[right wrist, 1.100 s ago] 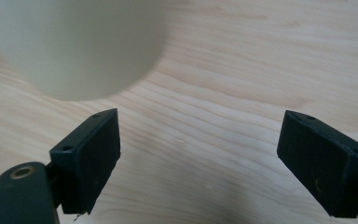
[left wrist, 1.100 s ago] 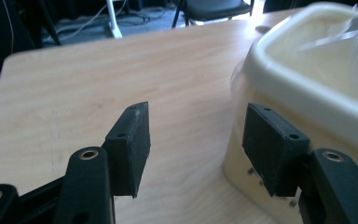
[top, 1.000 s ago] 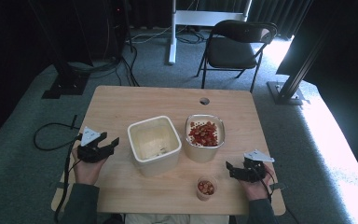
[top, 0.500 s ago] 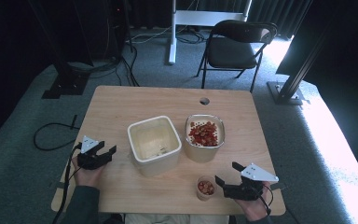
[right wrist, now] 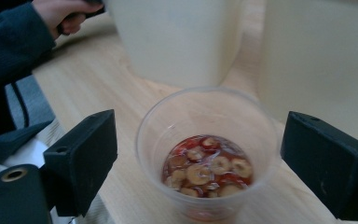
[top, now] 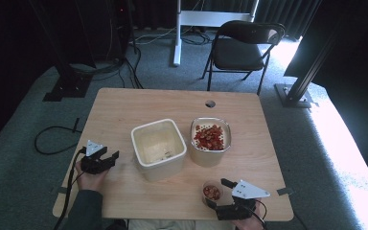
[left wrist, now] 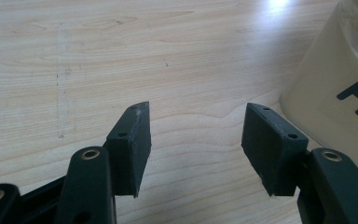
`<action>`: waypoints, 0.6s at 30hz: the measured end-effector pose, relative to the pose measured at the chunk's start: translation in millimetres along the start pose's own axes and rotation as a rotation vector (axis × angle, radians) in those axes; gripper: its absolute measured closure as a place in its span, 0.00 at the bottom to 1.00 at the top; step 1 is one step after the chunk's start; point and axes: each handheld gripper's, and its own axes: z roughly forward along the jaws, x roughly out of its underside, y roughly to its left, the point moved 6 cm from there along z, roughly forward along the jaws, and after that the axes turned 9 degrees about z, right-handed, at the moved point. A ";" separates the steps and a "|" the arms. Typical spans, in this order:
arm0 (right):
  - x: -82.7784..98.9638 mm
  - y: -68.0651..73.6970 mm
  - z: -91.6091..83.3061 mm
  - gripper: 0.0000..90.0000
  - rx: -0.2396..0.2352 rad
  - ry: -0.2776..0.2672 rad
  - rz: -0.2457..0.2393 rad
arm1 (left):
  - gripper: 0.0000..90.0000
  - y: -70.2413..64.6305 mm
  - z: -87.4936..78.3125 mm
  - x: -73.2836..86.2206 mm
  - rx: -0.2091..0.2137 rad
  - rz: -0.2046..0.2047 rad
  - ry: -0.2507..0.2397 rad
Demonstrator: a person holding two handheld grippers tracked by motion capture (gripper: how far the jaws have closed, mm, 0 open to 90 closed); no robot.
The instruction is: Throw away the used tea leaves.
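A small clear plastic cup (top: 212, 191) of red dried fruit slices stands near the table's front edge. My right gripper (top: 219, 193) is open, with one jaw on each side of the cup. In the right gripper view the cup (right wrist: 207, 154) sits between the jaws of my right gripper (right wrist: 200, 140), with a gap on both sides. My left gripper (top: 109, 158) is open and low over the table's left part, beside an empty white square container (top: 159, 146). Nothing lies between the jaws of my left gripper (left wrist: 196, 126), and the white container (left wrist: 335, 79) is at their right.
A clear container (top: 211, 139) full of the same red slices stands to the right of the white one. The wooden table (top: 139, 103) has a cable hole (top: 210, 103) at the back. A black folding chair (top: 242, 48) stands behind the table.
My right gripper has moved left along the front edge, bringing its jaws around the small cup. My left gripper has sunk closer to the tabletop.
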 end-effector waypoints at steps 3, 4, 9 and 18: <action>4.0 1.5 7.1 0.12 -0.003 0.016 -0.011 | 0.48 -0.3 0.5 0.3 0.003 0.001 0.001; 5.3 0.9 9.4 0.12 -0.001 0.024 -0.009 | 0.48 -0.4 0.6 0.2 0.004 0.001 0.001; 12.0 -1.9 21.0 0.14 0.013 0.051 -0.017 | 0.48 -1.1 1.1 0.3 0.009 0.005 0.003; 18.4 -12.1 29.1 0.32 0.014 0.043 -0.023 | 0.49 -3.8 3.9 1.1 0.017 0.023 0.011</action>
